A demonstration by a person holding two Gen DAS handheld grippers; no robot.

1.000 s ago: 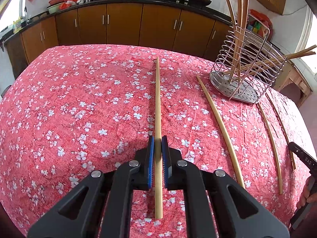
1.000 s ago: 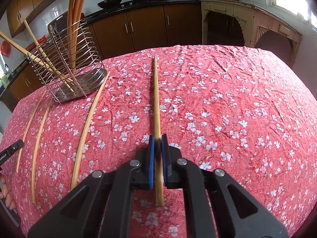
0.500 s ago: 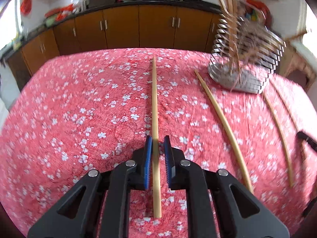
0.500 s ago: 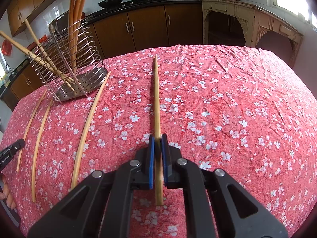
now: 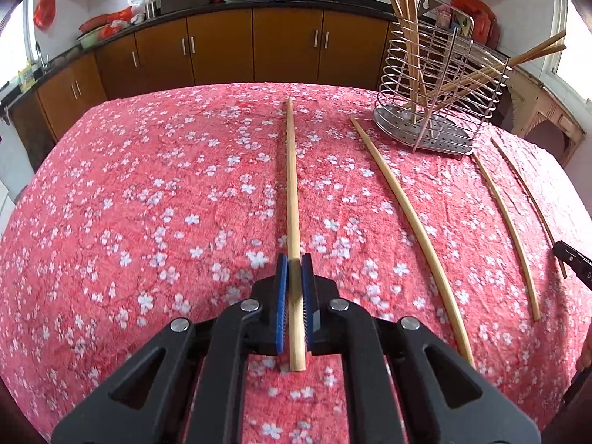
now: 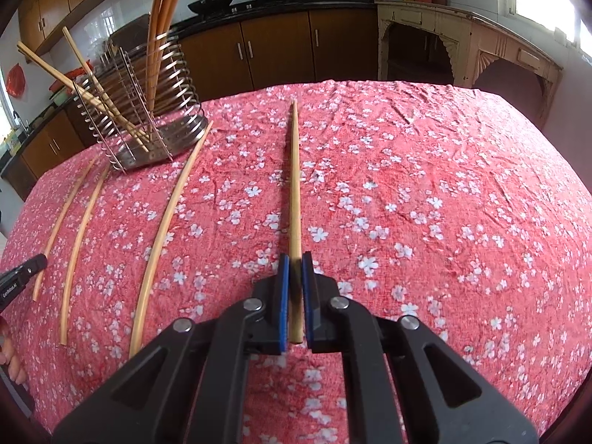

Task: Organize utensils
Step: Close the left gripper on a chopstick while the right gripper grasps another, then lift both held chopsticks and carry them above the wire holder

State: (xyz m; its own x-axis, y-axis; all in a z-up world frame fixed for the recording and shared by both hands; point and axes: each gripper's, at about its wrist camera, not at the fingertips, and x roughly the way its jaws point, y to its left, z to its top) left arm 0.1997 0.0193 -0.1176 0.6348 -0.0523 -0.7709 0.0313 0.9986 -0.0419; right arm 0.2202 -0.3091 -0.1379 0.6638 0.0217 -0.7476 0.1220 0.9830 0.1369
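My left gripper (image 5: 294, 261) is closing its jaws on a long wooden chopstick (image 5: 292, 192), and the blue pads press its near end. The stick points away over the red flowered tablecloth (image 5: 148, 203). In the same way, my right gripper (image 6: 295, 259) is shut on another chopstick (image 6: 295, 185). A wire utensil rack (image 5: 440, 85) with several chopsticks leaning in it stands at the far right of the left wrist view. In the right wrist view the rack (image 6: 148, 118) stands at the far left. Three loose chopsticks (image 5: 414, 229) lie on the cloth between the grippers.
Brown kitchen cabinets (image 5: 222, 48) with pans on the counter run behind the table. The right gripper's tip (image 5: 573, 264) shows at the right edge of the left wrist view. The left gripper's tip (image 6: 22, 273) and a hand show at the left edge of the right wrist view.
The left jaws loosened slightly around their chopstick half a second ago and have closed on it again. Both hands have shifted, and the rack looks nearer in the right wrist view.
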